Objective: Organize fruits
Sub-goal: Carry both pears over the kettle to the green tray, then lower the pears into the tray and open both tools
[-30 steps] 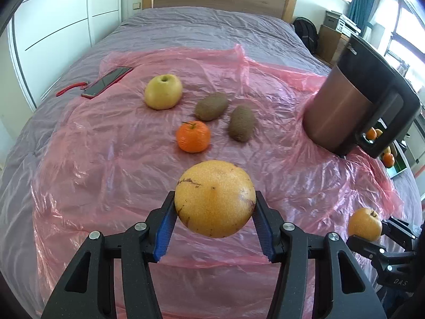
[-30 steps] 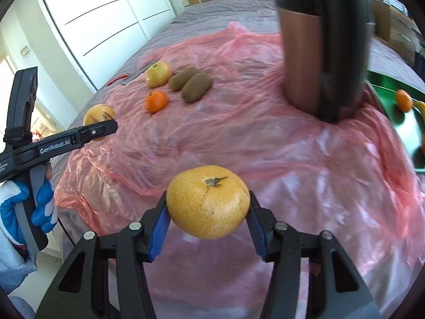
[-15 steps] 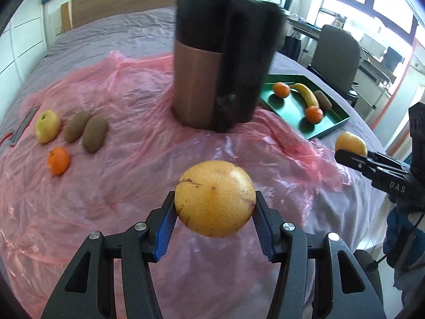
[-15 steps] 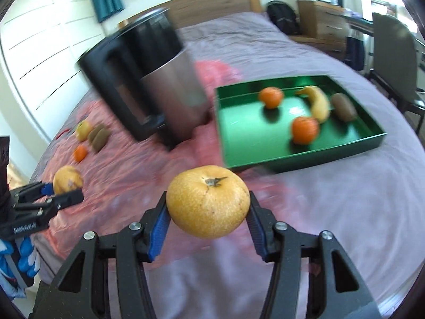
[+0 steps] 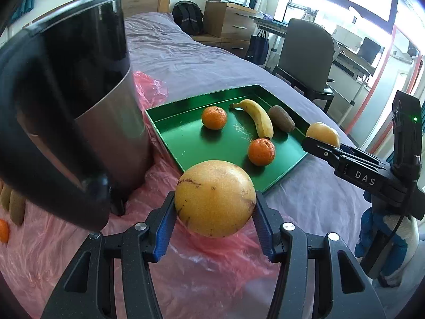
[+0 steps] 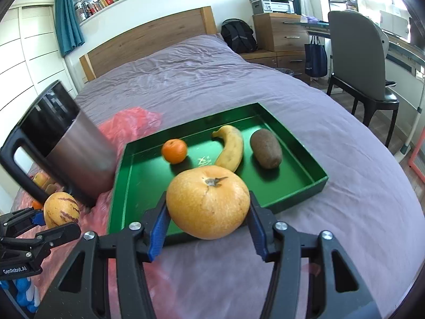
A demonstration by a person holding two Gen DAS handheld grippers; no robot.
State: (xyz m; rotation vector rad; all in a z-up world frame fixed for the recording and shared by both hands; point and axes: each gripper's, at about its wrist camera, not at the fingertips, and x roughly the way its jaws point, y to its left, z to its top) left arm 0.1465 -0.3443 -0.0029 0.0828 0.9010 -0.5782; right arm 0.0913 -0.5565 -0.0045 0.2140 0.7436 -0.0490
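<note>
My left gripper is shut on a large yellow fruit with brown streaks, held above the pink plastic sheet just short of the green tray. My right gripper is shut on a yellow-orange fruit with a stem, held over the tray's near edge. The tray holds a banana, a kiwi and a tangerine; the left wrist view shows two tangerines in it. Each gripper shows in the other's view, the right one and the left one.
A tall steel and black kettle stands on the pink sheet just left of the tray. More kiwis and a tangerine lie far left. A chair and drawers stand beyond the bed.
Both grippers have swung right from the loose fruit on the pink sheet toward the green tray, each still holding its fruit. The tray is now close in front.
</note>
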